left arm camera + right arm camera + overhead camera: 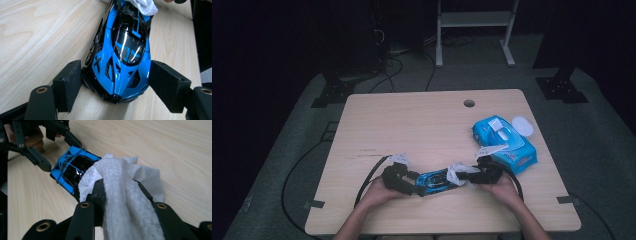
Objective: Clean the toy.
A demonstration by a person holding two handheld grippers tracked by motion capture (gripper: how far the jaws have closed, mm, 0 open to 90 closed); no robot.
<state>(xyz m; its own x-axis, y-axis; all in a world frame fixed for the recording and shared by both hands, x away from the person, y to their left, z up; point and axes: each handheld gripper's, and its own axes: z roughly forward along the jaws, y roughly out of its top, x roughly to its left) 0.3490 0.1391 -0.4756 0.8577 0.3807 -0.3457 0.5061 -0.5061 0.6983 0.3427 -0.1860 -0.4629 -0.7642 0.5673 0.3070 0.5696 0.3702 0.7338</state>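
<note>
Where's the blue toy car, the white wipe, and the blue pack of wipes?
toy car (120, 62): left gripper view, on its blue roof and hood.
white wipe (125, 195): right gripper view, on the bunched middle.
pack of wipes (507, 145): high view, on its blue top.

The car lies on the worktop near its front edge, between the left gripper and right gripper. The wipes pack sits behind, to the right.

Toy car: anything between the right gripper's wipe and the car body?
Nothing visible. The right gripper is shut on the white wipe, whose bunched end lies right against the blue toy car. The left gripper clamps the car's other end on the table.
</note>
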